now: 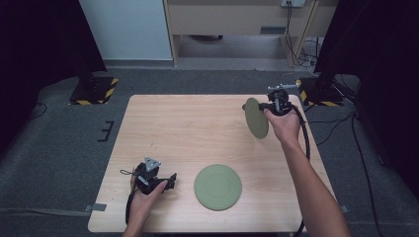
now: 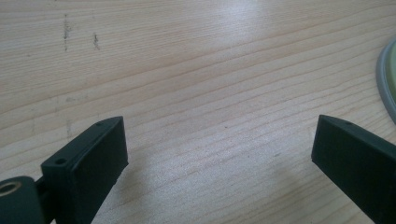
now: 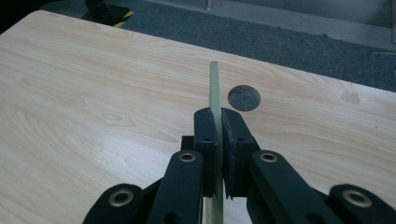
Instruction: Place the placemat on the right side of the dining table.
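Two green plates, my right gripper (image 1: 265, 105) clamped on the raised plate (image 1: 256, 117) held on edge, edge-on sliver in the right gripper view, my left gripper (image 1: 171, 180) spread apart beside the flat plate (image 1: 218, 187).

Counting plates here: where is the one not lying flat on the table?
In the high view, that green plate is held on edge, clamped in the right gripper above the table's far right corner.

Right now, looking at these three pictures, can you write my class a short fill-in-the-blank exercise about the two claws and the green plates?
1. The right claw is shut on the rim of a round green ____, held on edge above the light wooden table.
2. The left claw has its jaws ____.
3. The second round green plate lies ____ on the table.

Missing words: plate; open; flat
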Available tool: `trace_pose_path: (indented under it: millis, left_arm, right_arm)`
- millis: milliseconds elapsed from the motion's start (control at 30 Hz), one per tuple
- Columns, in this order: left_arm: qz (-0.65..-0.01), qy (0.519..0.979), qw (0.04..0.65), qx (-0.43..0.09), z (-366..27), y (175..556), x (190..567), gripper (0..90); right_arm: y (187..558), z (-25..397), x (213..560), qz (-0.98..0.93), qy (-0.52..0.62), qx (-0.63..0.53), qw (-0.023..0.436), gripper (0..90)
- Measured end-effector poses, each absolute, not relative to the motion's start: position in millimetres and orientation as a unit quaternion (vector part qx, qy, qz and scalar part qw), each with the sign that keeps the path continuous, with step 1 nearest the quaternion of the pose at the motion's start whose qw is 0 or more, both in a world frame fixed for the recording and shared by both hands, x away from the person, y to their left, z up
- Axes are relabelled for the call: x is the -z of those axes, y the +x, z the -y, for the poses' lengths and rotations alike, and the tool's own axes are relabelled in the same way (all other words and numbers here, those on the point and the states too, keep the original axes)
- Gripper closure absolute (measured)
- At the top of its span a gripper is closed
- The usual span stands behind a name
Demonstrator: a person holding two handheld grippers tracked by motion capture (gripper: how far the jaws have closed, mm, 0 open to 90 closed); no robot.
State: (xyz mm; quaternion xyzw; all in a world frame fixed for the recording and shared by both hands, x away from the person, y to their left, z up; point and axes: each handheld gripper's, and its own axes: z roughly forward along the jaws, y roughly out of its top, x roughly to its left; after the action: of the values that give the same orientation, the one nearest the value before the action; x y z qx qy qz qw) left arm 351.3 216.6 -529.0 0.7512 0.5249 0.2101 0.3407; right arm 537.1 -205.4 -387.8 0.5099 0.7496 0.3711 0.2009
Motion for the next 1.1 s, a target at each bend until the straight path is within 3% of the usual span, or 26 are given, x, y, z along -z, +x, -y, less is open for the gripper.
trace_pose_path:
  millis: [1100]
  left_arm:
    - [-0.55,0.742,0.317,-0.215,-226,356,535,3.4]
  right_arm:
    - [553,262,410,-0.722,0.552,-0.356,0.218,85.9]
